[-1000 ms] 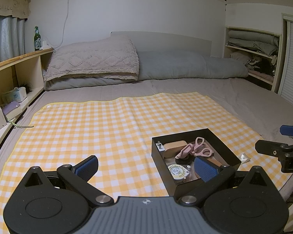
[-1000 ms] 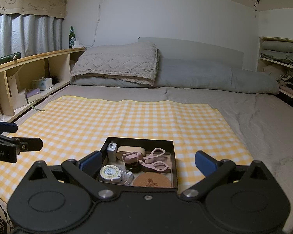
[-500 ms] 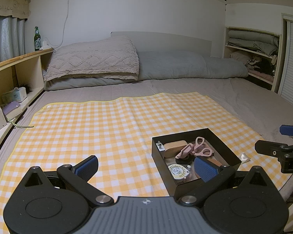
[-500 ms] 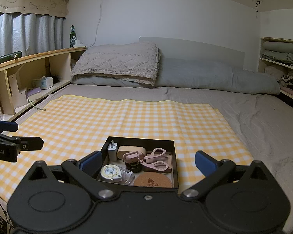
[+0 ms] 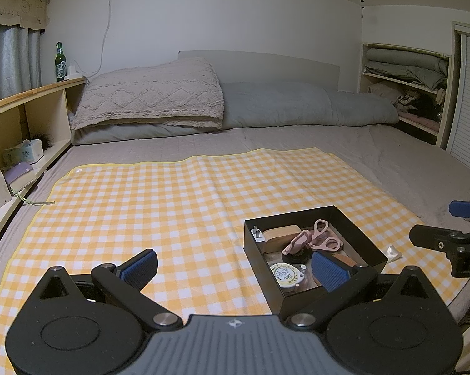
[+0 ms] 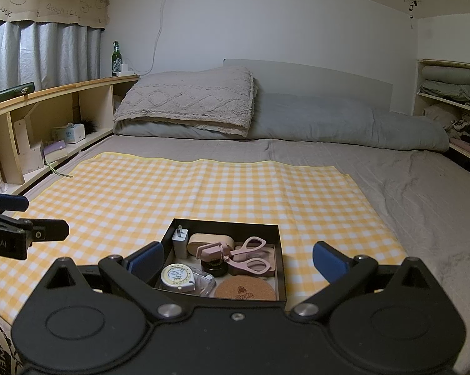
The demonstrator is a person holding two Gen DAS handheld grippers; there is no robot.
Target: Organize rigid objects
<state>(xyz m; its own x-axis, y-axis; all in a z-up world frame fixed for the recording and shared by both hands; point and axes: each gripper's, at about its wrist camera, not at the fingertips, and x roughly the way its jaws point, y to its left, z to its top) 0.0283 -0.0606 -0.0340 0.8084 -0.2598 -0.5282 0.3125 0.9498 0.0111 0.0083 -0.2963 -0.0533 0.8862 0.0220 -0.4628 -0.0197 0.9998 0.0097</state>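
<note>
On the checked cloth: a square black tray, both grippers spread, empty.
Only the right view shows the round cork coaster at six o'clock.

You held left gripper low, level, pointing forward. Blue fingers spread wide, nothing between them. Right gripper same way: low, level, fingers wide apart, nothing held. Two grippers side by side, apart.
</note>
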